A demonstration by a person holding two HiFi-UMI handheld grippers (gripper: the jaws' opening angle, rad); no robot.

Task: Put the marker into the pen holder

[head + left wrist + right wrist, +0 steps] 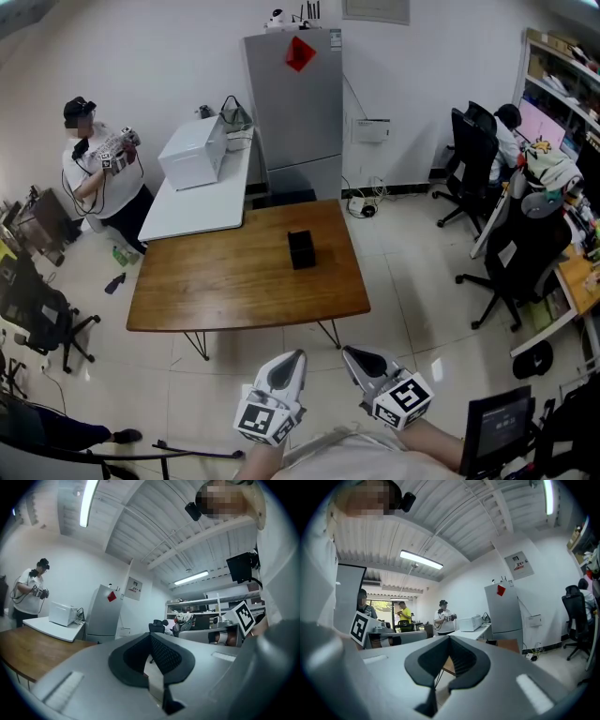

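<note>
A black pen holder (301,249) stands right of centre on the brown wooden table (216,281). No marker shows in any view. Both grippers are held low, close to my body, short of the table's near edge and tilted upward. In the head view my left gripper (294,357) and right gripper (352,354) sit side by side. The left gripper (151,637) has its dark pads meeting at the tip, shut on nothing. The right gripper (449,639) is likewise shut and empty.
A white table (192,211) with a white box (194,153) adjoins the wooden table at the back left, beside a grey fridge (295,108). A person (94,169) stands far left. Office chairs (511,258) and desks fill the right side.
</note>
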